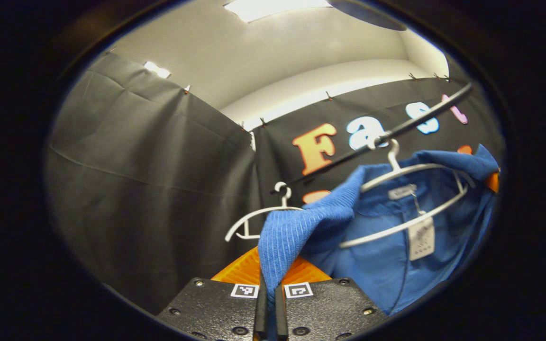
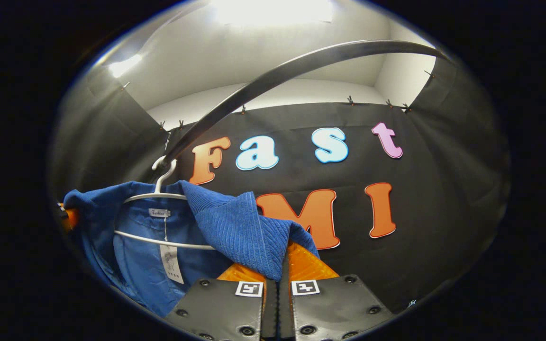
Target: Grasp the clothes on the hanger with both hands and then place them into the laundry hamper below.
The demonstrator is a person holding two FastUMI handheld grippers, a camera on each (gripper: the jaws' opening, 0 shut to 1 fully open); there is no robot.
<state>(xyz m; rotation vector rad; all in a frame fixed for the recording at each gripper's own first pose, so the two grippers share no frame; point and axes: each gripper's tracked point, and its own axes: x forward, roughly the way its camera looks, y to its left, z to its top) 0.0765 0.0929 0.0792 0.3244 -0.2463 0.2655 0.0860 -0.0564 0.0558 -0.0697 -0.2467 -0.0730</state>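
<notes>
The grasp step looks done, and the lift-off is in hand. In the left gripper view the left hand-held gripper [image 1: 269, 303] has its fingers pressed together on a ribbed fold of the blue garment [image 1: 396, 246], the cloth rising from between them toward 1 o'clock. In the right gripper view the right hand-held gripper [image 2: 277, 296] is likewise clamped on a ribbed fold, with the garment [image 2: 145, 265] running off toward 10 o'clock.

The garment hangs on a white hanger [image 1: 410, 199] hooked over the dark rail [image 1: 396, 128]; in the right gripper view that hanger [image 2: 159, 199] sits at 9 o'clock under the rail [image 2: 273, 76]. A second, bare hanger [image 1: 254, 220] hangs on the rail at 11 o'clock of the left hand-held gripper.

The garment's long axis runs across, shoulder to shoulder between the two grips, with the collar and tag up and the body falling toward 6 o'clock.

Next, I judge, both shoulders must be drawn outward and up off the hanger's arms together, so the cloth does not snag or drag the hanger along the rail, then lowered to the hamper, which I cannot place from here.
</notes>
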